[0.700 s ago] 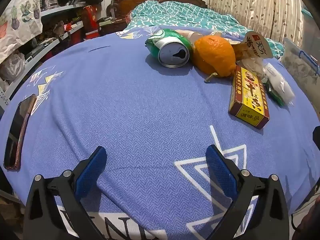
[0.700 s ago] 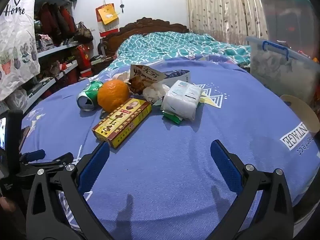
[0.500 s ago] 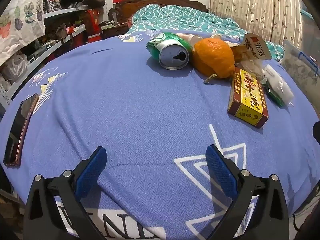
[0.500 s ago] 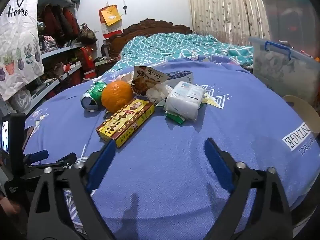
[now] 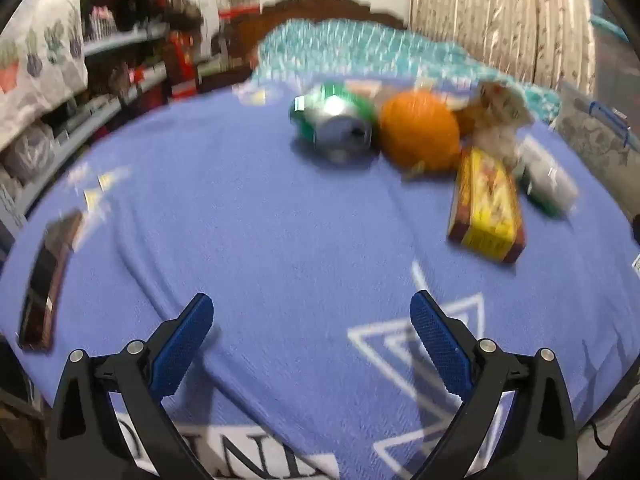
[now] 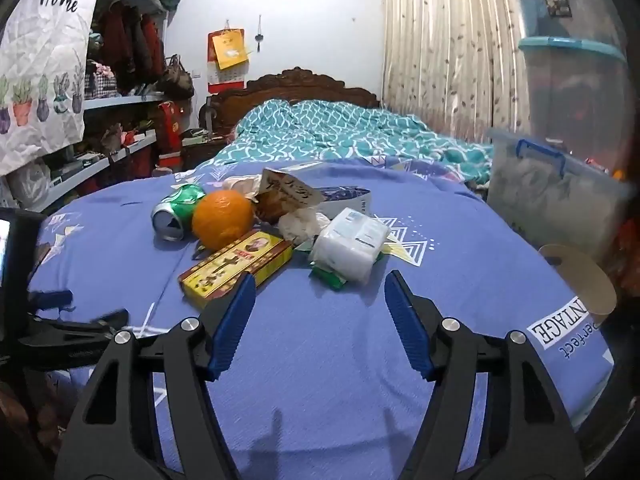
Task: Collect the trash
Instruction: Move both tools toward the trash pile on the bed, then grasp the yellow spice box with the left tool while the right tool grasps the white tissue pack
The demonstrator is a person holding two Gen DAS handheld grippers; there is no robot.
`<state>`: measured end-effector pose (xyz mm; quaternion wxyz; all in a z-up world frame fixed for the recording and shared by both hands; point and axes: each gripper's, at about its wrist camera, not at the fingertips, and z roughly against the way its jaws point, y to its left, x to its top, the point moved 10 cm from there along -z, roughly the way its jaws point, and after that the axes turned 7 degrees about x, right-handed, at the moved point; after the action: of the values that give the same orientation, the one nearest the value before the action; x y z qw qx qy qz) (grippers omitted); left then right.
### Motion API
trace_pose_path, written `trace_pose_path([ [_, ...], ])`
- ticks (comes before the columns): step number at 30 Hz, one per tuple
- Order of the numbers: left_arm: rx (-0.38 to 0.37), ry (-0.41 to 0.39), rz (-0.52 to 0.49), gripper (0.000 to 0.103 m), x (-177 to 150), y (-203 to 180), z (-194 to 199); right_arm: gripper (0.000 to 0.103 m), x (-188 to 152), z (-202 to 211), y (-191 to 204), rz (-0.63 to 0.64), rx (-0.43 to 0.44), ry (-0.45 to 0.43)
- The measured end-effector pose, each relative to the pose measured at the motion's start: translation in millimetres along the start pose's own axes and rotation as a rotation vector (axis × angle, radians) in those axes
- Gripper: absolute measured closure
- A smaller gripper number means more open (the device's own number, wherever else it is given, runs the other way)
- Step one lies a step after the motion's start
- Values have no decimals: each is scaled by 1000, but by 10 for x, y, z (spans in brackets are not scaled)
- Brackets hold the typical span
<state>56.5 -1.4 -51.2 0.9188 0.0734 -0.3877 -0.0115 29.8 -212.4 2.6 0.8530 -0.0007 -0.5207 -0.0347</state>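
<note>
Apparently nothing is collected yet: both tools, left tool point(image 5: 311, 326) and right tool point(image 6: 320, 308), gape empty, while the crushed green metal can point(image 6: 176, 210) and yellow cardboard box point(image 6: 236, 266) wait mid-frame.

From my feed the blue bedspread point(image 6: 320, 360) looks like matt woven cloth. The crushed can point(image 6: 176, 210) is shiny metal, the yellow box point(image 6: 236, 266) glossy cardboard, the tissue pack point(image 6: 352, 244) slick plastic, the headboard point(image 6: 296, 80) carved wood.

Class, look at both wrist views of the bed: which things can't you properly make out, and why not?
- Box print: left wrist view, motion blur.
- Dark flat object: left wrist view, blurred near the edge.
- Green packet: right wrist view, mostly under the white pack.
- Left gripper: right wrist view, cut off, blurred.
</note>
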Motion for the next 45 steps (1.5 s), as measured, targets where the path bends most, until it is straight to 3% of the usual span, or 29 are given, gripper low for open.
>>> trace_pose_path([
  [3,-68,-46,-25,9,210,-126,101,36,-21,-122,-175,-56,18,51],
  [9,-242,-17,-118,9,546,-777,14,34,-65,-710,-536,-177,102,244],
  [10,-247,-14,-144,9,568,-883,-14,32,-35,-835,-592,-210,126,281],
  [13,-262,11,-200,9,580,-1226,-133,14,94,-1053,-598,-231,161,302],
  [15,-264,44,-211,11,554,-1355,-240,13,150,-1182,-566,-218,152,301],
  [17,-266,74,-214,20,549,-1377,-316,13,182,-1390,-532,-206,149,328],
  [18,-261,98,-216,25,517,-1402,-387,13,172,-1459,-535,-205,152,344],
  [19,-261,114,-218,40,506,-1420,-437,16,134,-1556,-527,-203,146,370],
  [20,-278,128,-220,42,487,-1444,-460,36,101,-1593,-527,-203,149,384],
  [21,-282,124,-227,43,463,-1440,-458,35,48,-1620,-509,-206,170,408],
  [23,-289,112,-247,43,427,-1409,-387,37,18,-1507,-542,-229,189,386],
  [26,-359,73,-239,44,413,-1356,-157,37,47,-1104,-638,-244,220,292],
  [29,-435,32,-235,44,427,-1418,82,37,33,-677,-816,-180,158,193],
  [37,-605,15,-351,46,510,-2383,398,37,-341,-241,-1666,-266,-23,172],
  [40,-652,33,-417,96,520,-2842,424,37,-406,-170,-1973,-316,-63,171],
  [42,-683,77,-436,96,496,-3139,396,37,-443,-141,-2144,-342,-78,170],
  [45,-671,124,-482,96,419,-3443,308,37,-519,-115,-2324,-369,-94,176],
])
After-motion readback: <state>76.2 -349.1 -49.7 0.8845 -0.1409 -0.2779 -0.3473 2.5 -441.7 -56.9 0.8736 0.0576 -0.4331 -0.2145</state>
